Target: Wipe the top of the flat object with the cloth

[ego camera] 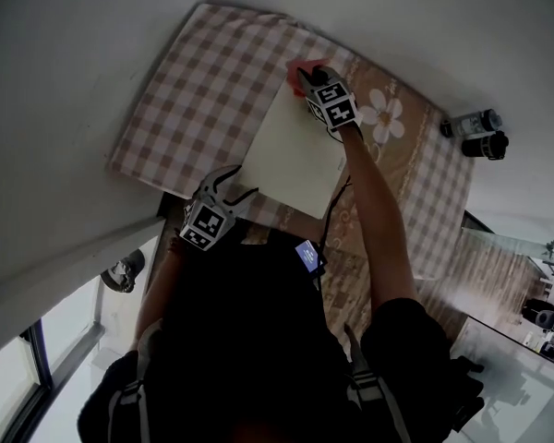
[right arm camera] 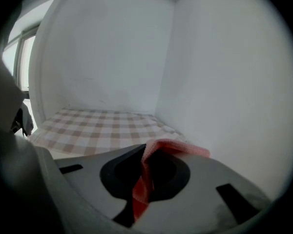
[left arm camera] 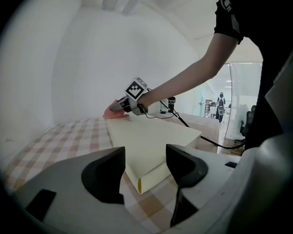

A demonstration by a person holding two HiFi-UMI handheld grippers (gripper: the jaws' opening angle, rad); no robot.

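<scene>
A flat cream slab (ego camera: 295,150) (left arm camera: 151,140) lies on a checked tablecloth (ego camera: 194,90). My right gripper (ego camera: 305,77) (left arm camera: 118,106) (right arm camera: 145,174) is at the slab's far corner, close to the wall, and is shut on a pink cloth (ego camera: 294,68) (left arm camera: 110,113) (right arm camera: 149,177). The cloth hangs pinched between its pads and bulges out over the jaws. My left gripper (ego camera: 238,185) (left arm camera: 145,167) stands open at the slab's near corner. In the left gripper view that corner shows just beyond the gap, and nothing is between the pads.
White walls close in the table's far and left sides. A black cable (ego camera: 332,210) runs along the slab's right side. A flower print (ego camera: 385,115) marks the cloth to the right. Dark cylindrical items (ego camera: 475,132) sit off the table's right edge.
</scene>
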